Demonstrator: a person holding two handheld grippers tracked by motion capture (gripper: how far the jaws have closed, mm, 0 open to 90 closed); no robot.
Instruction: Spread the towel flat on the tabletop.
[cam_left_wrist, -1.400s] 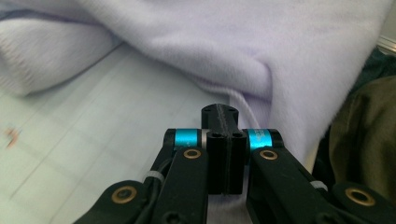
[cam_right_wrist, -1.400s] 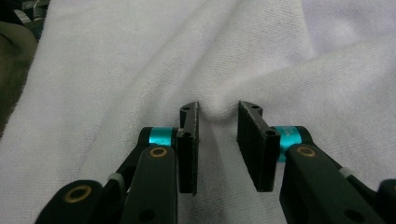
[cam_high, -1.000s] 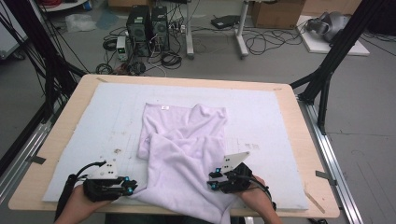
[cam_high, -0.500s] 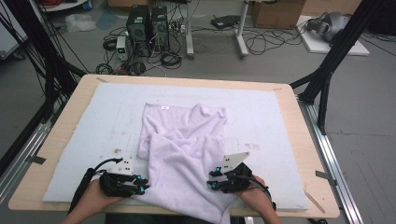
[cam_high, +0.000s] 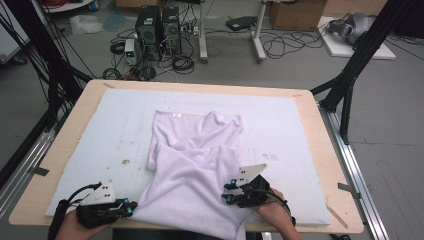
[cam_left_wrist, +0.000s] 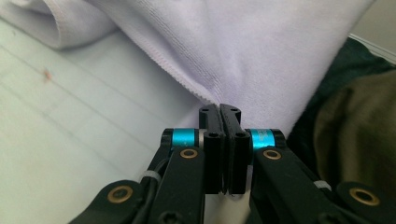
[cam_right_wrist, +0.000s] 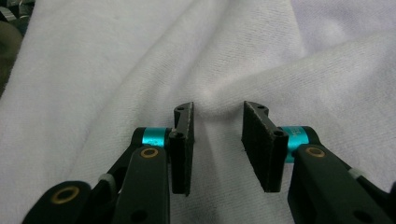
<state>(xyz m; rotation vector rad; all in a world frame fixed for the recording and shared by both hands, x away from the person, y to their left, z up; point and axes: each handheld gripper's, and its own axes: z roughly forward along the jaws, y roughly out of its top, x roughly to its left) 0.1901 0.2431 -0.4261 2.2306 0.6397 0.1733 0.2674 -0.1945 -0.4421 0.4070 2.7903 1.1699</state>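
Observation:
A lilac cloth (cam_high: 197, 170) lies rumpled and partly folded on the pale mat (cam_high: 300, 130), its near part hanging over the table's front edge. My left gripper (cam_high: 131, 207) is at the cloth's lower left hem. Its jaws have just been closing and now stand shut, with the hem (cam_left_wrist: 187, 84) running in between their tips. My right gripper (cam_high: 227, 192) rests on the cloth's near right part. In the right gripper view that gripper (cam_right_wrist: 217, 121) is open, and a soft ridge of cloth (cam_right_wrist: 224, 100) lies between the jaws without being pressed.
The wooden table (cam_high: 65, 150) carries the mat, which has a few small stains (cam_high: 124, 161) at its left. Black frame legs (cam_high: 350, 75) stand at both sides. Computers (cam_high: 157, 25) and cables lie on the floor behind.
My left gripper reached right into the cloth's edge, then drew back left with the hem, and the cloth's lower left corner followed it. The right gripper has stayed put.

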